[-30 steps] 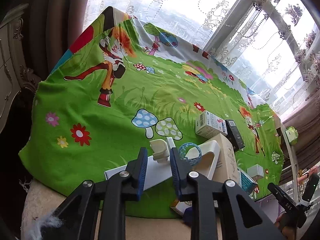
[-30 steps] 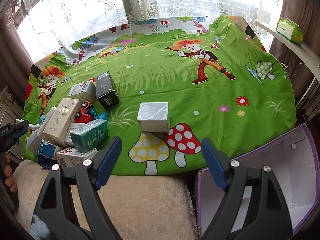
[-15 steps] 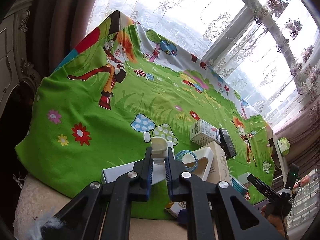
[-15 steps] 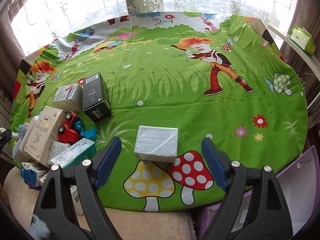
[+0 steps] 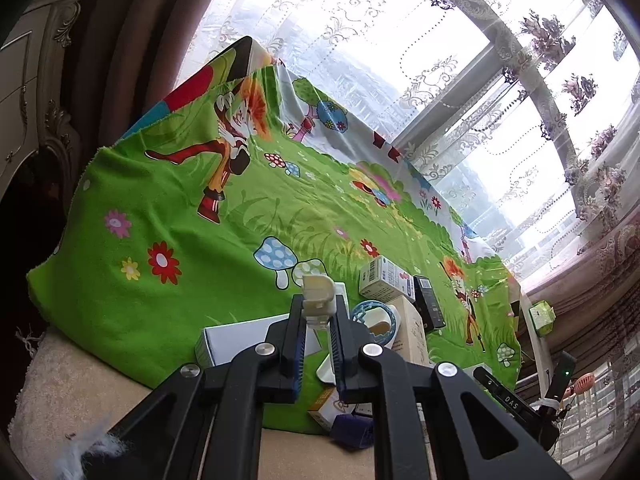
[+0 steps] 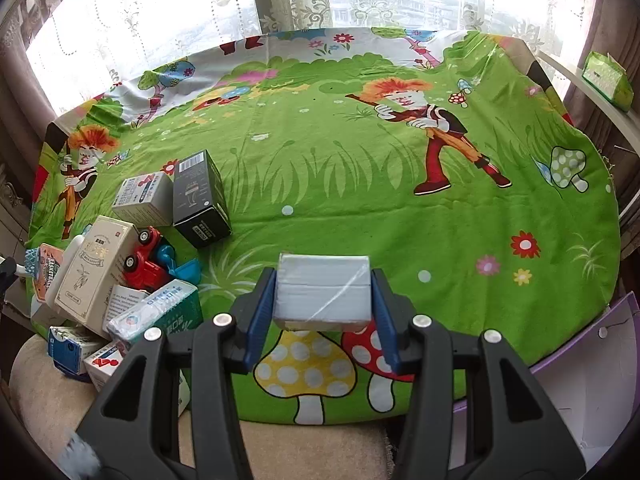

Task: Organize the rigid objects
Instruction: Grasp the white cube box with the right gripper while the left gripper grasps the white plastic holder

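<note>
My left gripper [image 5: 318, 312] is shut on a small cream plastic piece [image 5: 318, 298] and holds it above the pile at the table's near edge. My right gripper [image 6: 322, 300] is shut on a grey-white wrapped box [image 6: 323, 296] that sits on the green cartoon tablecloth [image 6: 360, 200] just above the mushroom print. A pile of boxes lies at the left in the right wrist view: a cream carton [image 6: 94, 270], a black box [image 6: 200, 198], a white-and-red box [image 6: 144, 198], a green-and-white box [image 6: 160, 316] and a red toy car [image 6: 146, 260].
An open purple-edged white box [image 6: 584, 380] stands off the table's right front corner. A green tissue pack [image 6: 606, 80] lies on the shelf at far right. In the left wrist view a flat white box [image 5: 240, 340], a blue ring [image 5: 370, 312] and cartons crowd my fingers.
My left gripper closed on the cream piece and lifted it. My right gripper moved forward around the wrapped box and closed on it.
</note>
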